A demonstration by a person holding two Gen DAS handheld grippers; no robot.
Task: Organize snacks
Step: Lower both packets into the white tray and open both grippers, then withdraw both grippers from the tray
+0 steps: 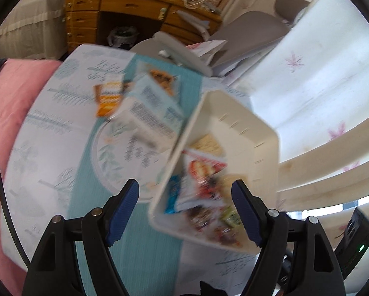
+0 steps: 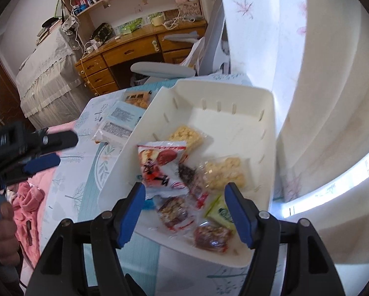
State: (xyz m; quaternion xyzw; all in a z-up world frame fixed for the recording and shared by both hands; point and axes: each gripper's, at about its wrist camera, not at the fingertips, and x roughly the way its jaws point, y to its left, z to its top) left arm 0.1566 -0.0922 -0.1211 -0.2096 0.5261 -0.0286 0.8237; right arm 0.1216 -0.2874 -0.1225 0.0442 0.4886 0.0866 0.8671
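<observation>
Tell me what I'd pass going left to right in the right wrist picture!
Person's hand → pink blanket → white bin → flowered curtain.

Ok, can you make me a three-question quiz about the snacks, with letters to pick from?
1. Where is the red and white packet?
A. in the white bin
B. on the pink blanket
C. on the wooden desk

2. What colour are the pads on the right tool?
A. green
B. blue
C. yellow

3. How is the right tool?
A. squeezing a packet
B. open, holding nothing
C. shut tight, empty

Answers: 1 A, the packet lies inside the bin's walls. 2 B, both pads show blue. 3 B, the pads stand apart, above the snacks without pressing any.
</observation>
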